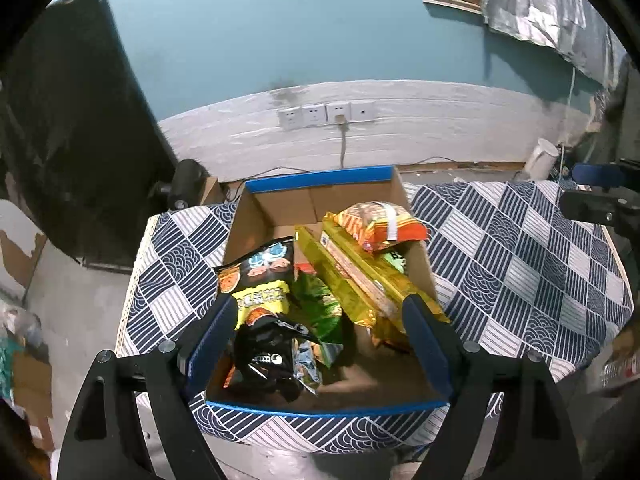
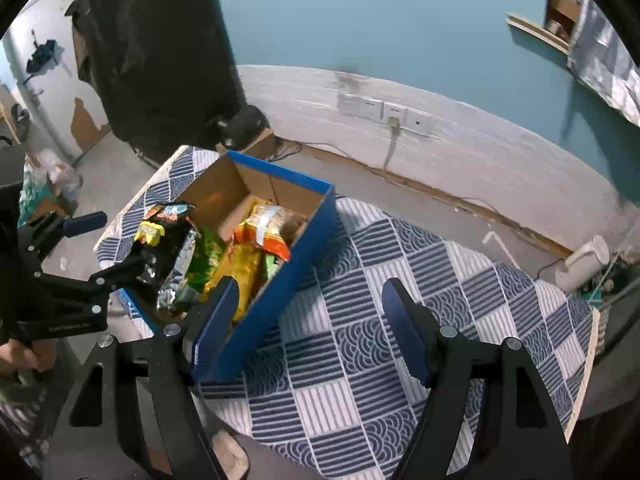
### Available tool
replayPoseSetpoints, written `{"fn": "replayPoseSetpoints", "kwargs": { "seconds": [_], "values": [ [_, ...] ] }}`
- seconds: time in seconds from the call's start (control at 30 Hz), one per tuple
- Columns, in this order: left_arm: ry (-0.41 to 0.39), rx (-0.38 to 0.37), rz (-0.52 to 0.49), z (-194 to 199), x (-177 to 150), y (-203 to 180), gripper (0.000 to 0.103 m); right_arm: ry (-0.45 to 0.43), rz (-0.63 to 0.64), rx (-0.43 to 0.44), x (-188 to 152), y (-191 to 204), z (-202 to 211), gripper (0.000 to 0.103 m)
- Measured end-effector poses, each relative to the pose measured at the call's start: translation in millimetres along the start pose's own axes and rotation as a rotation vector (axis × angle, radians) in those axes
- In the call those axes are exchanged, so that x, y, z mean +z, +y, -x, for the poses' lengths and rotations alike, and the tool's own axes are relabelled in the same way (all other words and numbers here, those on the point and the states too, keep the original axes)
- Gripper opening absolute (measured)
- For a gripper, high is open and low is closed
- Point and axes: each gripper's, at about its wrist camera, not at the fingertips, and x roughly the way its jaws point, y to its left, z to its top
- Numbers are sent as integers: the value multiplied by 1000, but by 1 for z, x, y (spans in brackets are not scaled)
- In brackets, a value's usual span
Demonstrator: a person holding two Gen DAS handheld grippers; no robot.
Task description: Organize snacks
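A cardboard box with blue outer walls [image 1: 316, 178] stands on the checked tablecloth [image 1: 520, 264]. Inside lie a black-and-yellow chip bag [image 1: 260, 276], a green bag [image 1: 320, 312], long golden packs [image 1: 360, 276], an orange pack [image 1: 380, 224] and a black packet [image 1: 268, 356]. My left gripper [image 1: 320, 304] hovers open above the box's near end, nothing between its fingers. My right gripper [image 2: 312, 284] is open over the cloth just right of the box's blue side wall [image 2: 288, 280], also empty. In the right wrist view the left gripper [image 2: 108, 246] shows over the box's left side.
A white kettle [image 1: 540, 158] stands past the table's far right corner. Wall sockets with a plugged cable [image 1: 326, 114] sit low on the wall behind. A black sheet [image 1: 72, 140] hangs at the left, with a dark round device [image 1: 186, 184] below it. A hand [image 2: 24, 354] grips the left tool.
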Motion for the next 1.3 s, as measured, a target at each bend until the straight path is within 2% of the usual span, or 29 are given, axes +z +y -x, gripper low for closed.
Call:
{"fn": "replayPoseSetpoints", "kwargs": {
  "seconds": [0.1, 0.4, 1.3],
  "values": [
    [-14, -2, -11, 8, -1, -5, 86, -16, 15, -34, -7, -2, 7, 75],
    [-30, -6, -18, 22, 1, -15, 86, -25, 28, -37, -21, -7, 19, 75],
    [11, 7, -31, 9, -2, -21, 86, -2, 1, -18, -28, -13, 18, 76]
  ]
}}
